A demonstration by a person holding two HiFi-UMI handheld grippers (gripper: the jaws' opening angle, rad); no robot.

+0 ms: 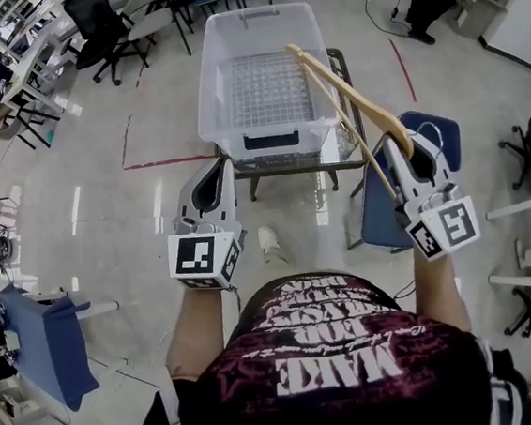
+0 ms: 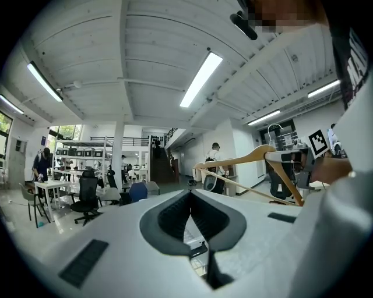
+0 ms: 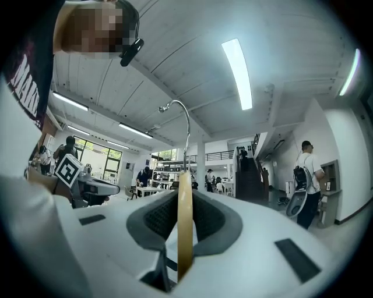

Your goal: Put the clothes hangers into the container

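the wooden hanger is up in the air, held at its middle by the right tool, which is closed on it. in the right gripper view the flat pale wood stands thin and upright between the two dark pads, and both pads press on it. one long arm of the hanger reaches forward over the right rim of the container, so i think it is being carried there to be dropped in and is not yet let go. holding it at the middle, near the hook, likely keeps it from tipping to one side. the hanger is smooth, light brown wood, shaped like a wide bent bow with a thin straight bar under it, and its hook is shiny curved metal. the container is a big see-through plastic box with rounded corners and a dark handle slot on its near side. i can see a grid pattern through its bottom and no hangers inside. it sits on a small bench with a dark metal frame, which puts the box up high where it is easy to reach. the left tool hangs just in front of the box with its jaws shut and nothing between them. it looks like it is just waiting. both tools are smooth white plastic with ridged dark pads and a black and white marker cube. the floor is pale and shiny, and a blue chair stands just past the right tool.
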